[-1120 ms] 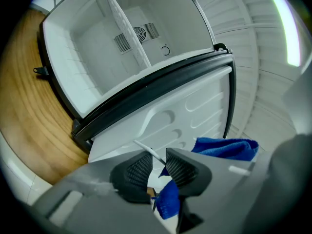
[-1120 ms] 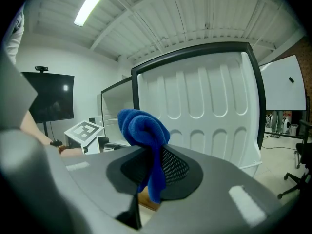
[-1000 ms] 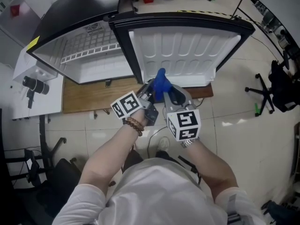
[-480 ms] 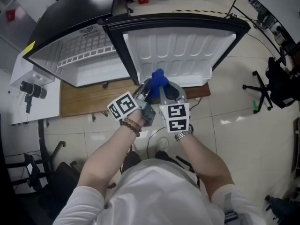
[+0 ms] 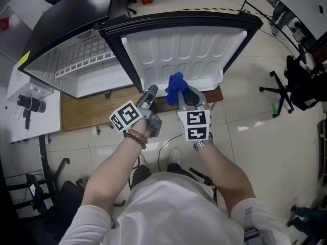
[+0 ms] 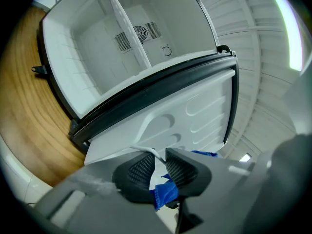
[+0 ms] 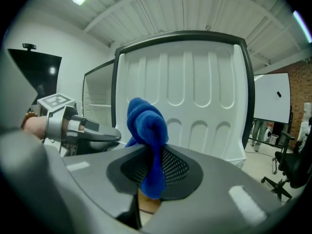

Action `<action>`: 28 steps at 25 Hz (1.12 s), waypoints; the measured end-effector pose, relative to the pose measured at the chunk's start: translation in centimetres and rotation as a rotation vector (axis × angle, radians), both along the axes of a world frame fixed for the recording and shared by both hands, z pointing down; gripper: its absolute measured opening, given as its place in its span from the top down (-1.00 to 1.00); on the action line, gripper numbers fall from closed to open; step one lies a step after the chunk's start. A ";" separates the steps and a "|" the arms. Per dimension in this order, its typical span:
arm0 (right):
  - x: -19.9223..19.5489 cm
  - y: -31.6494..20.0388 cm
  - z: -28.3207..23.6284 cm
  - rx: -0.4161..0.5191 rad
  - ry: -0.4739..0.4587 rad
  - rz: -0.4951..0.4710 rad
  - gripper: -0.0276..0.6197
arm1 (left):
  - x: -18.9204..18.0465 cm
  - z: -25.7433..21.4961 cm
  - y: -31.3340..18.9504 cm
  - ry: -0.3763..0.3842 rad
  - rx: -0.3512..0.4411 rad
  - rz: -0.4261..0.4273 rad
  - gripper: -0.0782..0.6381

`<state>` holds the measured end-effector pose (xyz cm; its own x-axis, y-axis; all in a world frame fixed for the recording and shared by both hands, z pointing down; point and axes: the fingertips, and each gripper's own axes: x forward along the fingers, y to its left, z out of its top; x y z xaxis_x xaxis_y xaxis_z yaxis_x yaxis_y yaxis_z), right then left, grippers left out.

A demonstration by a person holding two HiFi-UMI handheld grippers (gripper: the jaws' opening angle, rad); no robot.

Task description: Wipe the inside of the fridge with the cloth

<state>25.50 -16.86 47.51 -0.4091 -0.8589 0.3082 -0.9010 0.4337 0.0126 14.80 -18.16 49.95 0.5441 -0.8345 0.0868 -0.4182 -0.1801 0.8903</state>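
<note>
The small white fridge [image 5: 87,70] stands open, its door [image 5: 179,50] swung wide with the ribbed inner liner facing me. My right gripper [image 5: 180,97] is shut on the blue cloth [image 5: 175,84], just in front of the door's lower edge. In the right gripper view the cloth [image 7: 146,121] bulges up above the jaws, and its tail hangs between the pads [image 7: 173,167]. My left gripper [image 5: 152,91] hovers to the left of the cloth, apart from it, pointing at the door's hinge side. Its jaws [image 6: 160,155] stand a narrow gap apart and hold nothing.
A wooden platform [image 5: 97,111] carries the fridge, whose interior holds a wire shelf [image 5: 87,55]. A white table with a black device [image 5: 28,103] stands at the left. An office chair [image 5: 286,91] is at the right, and a cable [image 5: 168,149] lies on the tiled floor.
The right gripper has carried the cloth rightward, away from the left gripper and toward the door. The left gripper, close beside the cloth a second ago, now stands apart from it.
</note>
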 end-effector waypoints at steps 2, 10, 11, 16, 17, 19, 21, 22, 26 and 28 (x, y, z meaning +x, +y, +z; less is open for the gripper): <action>1.3 -0.2 0.0 0.002 0.009 0.020 0.75 | 0.0 0.0 0.0 0.002 0.000 0.000 0.58; 8.0 -1.2 0.5 0.014 0.068 0.107 0.75 | 0.0 0.0 0.2 0.007 -0.003 -0.001 0.58; 8.8 -1.4 0.5 0.014 0.072 0.119 0.75 | -0.1 0.1 0.2 0.006 -0.003 -0.002 0.58; 12.6 -1.8 0.7 0.019 0.098 0.171 0.75 | 0.1 0.2 0.4 0.006 -0.006 -0.004 0.58; 13.2 -1.8 0.8 0.018 0.100 0.179 0.75 | 0.1 0.2 0.5 0.006 -0.007 -0.004 0.58; 14.2 -2.0 0.8 0.018 0.098 0.197 0.75 | 0.1 0.3 0.5 0.006 -0.009 -0.005 0.58; 15.2 -2.1 0.8 0.018 0.095 0.212 0.75 | 0.0 0.3 0.6 0.006 -0.011 -0.008 0.58; 15.6 -2.2 0.8 0.018 0.096 0.219 0.75 | 0.0 0.4 0.6 0.005 -0.012 -0.009 0.58; 17.2 -2.3 0.9 0.015 0.101 0.242 0.75 | -0.1 0.4 0.7 0.003 -0.009 -0.012 0.58; 17.7 -2.3 0.8 0.014 0.096 0.246 0.75 | -0.1 0.4 0.9 0.004 -0.008 -0.014 0.58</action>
<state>43.20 -19.14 48.31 -0.1567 -0.9335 0.3225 -0.9738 0.2006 0.1075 14.72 -17.30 50.36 0.5324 -0.8416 0.0913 -0.4173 -0.1670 0.8933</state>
